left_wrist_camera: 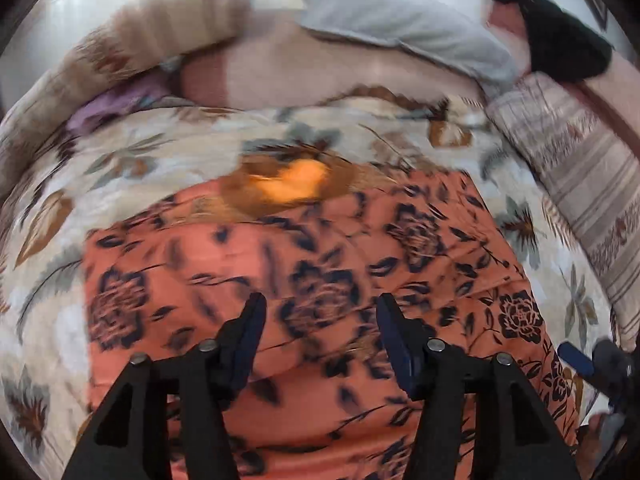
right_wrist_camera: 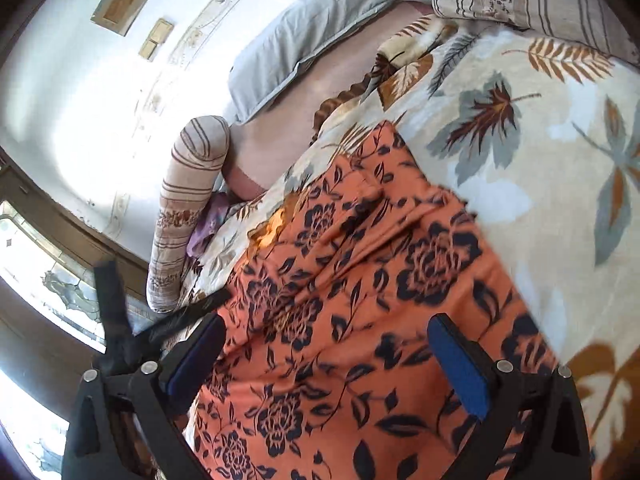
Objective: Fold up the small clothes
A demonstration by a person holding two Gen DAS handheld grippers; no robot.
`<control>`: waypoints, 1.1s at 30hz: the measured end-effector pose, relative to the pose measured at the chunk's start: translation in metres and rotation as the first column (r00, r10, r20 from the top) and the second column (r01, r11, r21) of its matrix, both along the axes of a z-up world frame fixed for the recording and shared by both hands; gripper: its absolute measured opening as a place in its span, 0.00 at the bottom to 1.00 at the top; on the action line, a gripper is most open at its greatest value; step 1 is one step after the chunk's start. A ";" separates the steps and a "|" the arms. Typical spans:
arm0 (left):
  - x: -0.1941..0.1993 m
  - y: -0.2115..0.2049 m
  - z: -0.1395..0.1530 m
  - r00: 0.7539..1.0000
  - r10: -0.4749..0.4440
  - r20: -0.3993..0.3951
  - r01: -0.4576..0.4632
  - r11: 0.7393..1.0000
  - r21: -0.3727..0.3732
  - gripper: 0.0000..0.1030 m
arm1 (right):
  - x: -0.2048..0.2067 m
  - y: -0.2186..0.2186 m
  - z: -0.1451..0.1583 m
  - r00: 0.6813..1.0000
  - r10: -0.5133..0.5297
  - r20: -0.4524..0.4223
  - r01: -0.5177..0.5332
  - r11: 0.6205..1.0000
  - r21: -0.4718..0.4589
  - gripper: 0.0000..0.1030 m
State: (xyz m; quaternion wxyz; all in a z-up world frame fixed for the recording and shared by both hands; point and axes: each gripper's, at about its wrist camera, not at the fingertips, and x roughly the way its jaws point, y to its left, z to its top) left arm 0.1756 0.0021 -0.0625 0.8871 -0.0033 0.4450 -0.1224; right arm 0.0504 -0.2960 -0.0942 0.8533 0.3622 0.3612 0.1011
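Both hand-held grippers hang over the cloth with nothing between their fingers: the left hand-held gripper [left_wrist_camera: 320, 312] stands with its jaws apart above the near part of the orange flowered garment [left_wrist_camera: 304, 300], and the right hand-held gripper [right_wrist_camera: 324, 344] has its blue pads spread wide over the same fabric. No earlier grip shows; the cloth lies free.

That garment is spread on the bed, on top of a leaf-patterned bedspread [right_wrist_camera: 520, 128], running from the near edge toward the middle. It looks folded once lengthwise already, though the left view is blurred and I cannot be sure of the layers. At its far end a sheer yellow-orange patch [left_wrist_camera: 296, 184], perhaps a lining or neckline, peeks out.

For the next fold, each gripper should probably take a near corner, pinching all layers together at the very edge, lift just enough to clear the bedspread, and carry the edge evenly toward the far end so the sides stay aligned.

Further off, a striped bolster [right_wrist_camera: 188, 208] lies by the far left edge, a grey pillow [left_wrist_camera: 400, 28] at the head, and a striped cushion [left_wrist_camera: 572, 168] at the far right.
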 end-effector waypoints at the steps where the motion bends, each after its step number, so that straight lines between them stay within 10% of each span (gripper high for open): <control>1: -0.006 0.022 0.006 0.999 0.038 0.031 -0.038 0.999 -0.001 0.60 | 0.009 0.001 0.004 1.000 0.029 0.008 -0.029 1.000 -0.010 0.99; 6: -0.031 0.101 0.004 0.972 0.212 0.100 -0.216 0.976 0.022 0.69 | 0.079 -0.001 0.010 0.996 0.086 -0.028 -0.085 0.995 0.043 0.99; 12: -0.035 0.160 -0.034 0.936 0.353 -0.011 -0.353 0.934 -0.055 0.69 | 0.154 -0.008 -0.034 0.967 -0.058 -0.247 0.091 0.988 0.125 0.93; 14: -0.031 0.170 -0.043 0.929 0.367 -0.055 -0.371 0.924 -0.097 0.69 | 0.162 -0.009 -0.049 0.940 -0.112 -0.322 0.158 0.980 0.121 0.71; 16: -0.025 0.177 -0.054 0.920 0.377 -0.106 -0.389 0.912 -0.131 0.69 | 0.169 -0.006 -0.053 0.925 -0.128 -0.358 0.173 0.980 0.098 0.14; 19: -0.022 0.183 -0.066 0.911 0.384 -0.149 -0.405 0.901 -0.155 0.69 | 0.175 0.010 -0.020 0.948 -0.130 -0.291 0.136 0.991 0.000 0.07; 24: -0.025 0.179 -0.070 0.913 0.389 -0.121 -0.404 0.905 -0.135 0.69 | 0.129 0.036 0.059 0.987 -0.159 -0.003 0.153 0.958 -0.243 0.09; 26: -0.022 0.177 -0.069 0.909 0.397 -0.126 -0.411 0.903 -0.125 0.69 | 0.131 0.038 0.022 0.981 -0.159 -0.112 0.119 0.945 -0.305 0.20; 28: -0.023 0.176 -0.063 0.910 0.393 -0.131 -0.409 0.904 -0.127 0.69 | 0.135 0.026 -0.033 0.939 -0.157 -0.306 0.068 0.957 -0.281 0.53; 33: -0.024 0.167 -0.033 0.926 0.377 -0.008 -0.376 0.923 -0.087 0.69 | 0.104 0.005 -0.011 0.959 -0.221 -0.179 0.176 0.956 -0.235 0.68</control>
